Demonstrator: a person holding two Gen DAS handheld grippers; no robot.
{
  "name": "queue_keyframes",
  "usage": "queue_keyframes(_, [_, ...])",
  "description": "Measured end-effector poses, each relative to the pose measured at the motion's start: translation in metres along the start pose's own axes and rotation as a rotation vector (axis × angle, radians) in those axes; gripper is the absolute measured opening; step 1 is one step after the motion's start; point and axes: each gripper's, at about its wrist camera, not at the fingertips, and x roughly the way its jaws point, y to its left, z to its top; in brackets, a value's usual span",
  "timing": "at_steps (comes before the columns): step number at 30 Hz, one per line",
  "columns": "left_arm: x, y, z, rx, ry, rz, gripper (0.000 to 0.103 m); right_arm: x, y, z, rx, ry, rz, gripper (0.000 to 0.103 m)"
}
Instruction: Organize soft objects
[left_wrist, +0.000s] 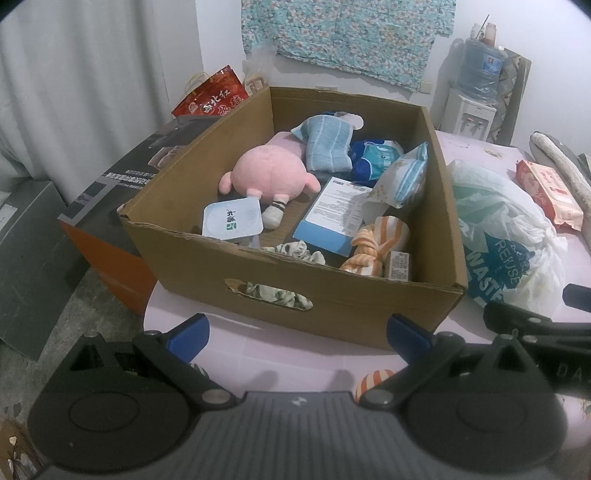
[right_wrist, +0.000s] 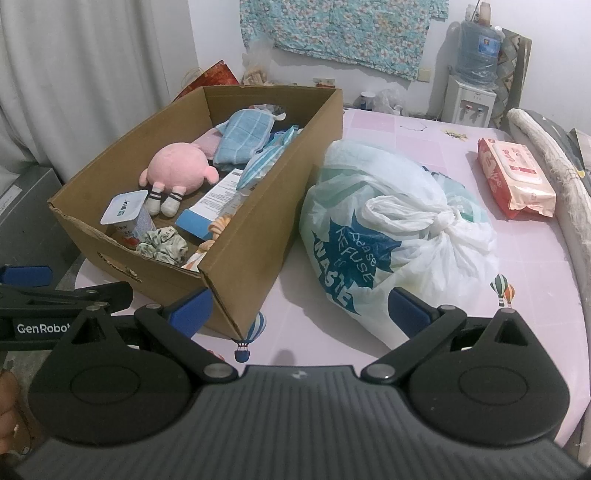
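Note:
An open cardboard box (left_wrist: 332, 306) (right_wrist: 258, 206) stands on the pink bed sheet. It holds a pink plush toy (left_wrist: 266, 173) (right_wrist: 177, 168), a blue towel (left_wrist: 327, 146) (right_wrist: 243, 138), a green scrunchie (left_wrist: 295, 251) (right_wrist: 164, 243), an orange striped cloth (left_wrist: 376, 243), a yoghurt cup (left_wrist: 232, 219) (right_wrist: 125, 210) and a blue-and-white carton (left_wrist: 336, 212). My left gripper (left_wrist: 297, 332) is open and empty, in front of the box's near wall. My right gripper (right_wrist: 299, 306) is open and empty, between the box corner and a tied white plastic bag (right_wrist: 399, 229) (left_wrist: 498, 229).
A pink wet-wipes pack (right_wrist: 517, 177) (left_wrist: 546, 195) lies on the bed to the right. A rolled blanket (right_wrist: 554, 166) runs along the right edge. A black-and-orange box (left_wrist: 110, 206) and a red gift bag (left_wrist: 218, 96) sit left of the cardboard box. A water dispenser (right_wrist: 472, 74) stands behind.

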Motion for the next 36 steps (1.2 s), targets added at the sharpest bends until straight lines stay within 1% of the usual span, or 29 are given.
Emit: queue_keyframes(36, [-0.0006,0.0006,0.0001,-0.003,0.002,0.002,0.103,0.0014,0.0013,0.0018,-0.005,0.003,0.002,0.102])
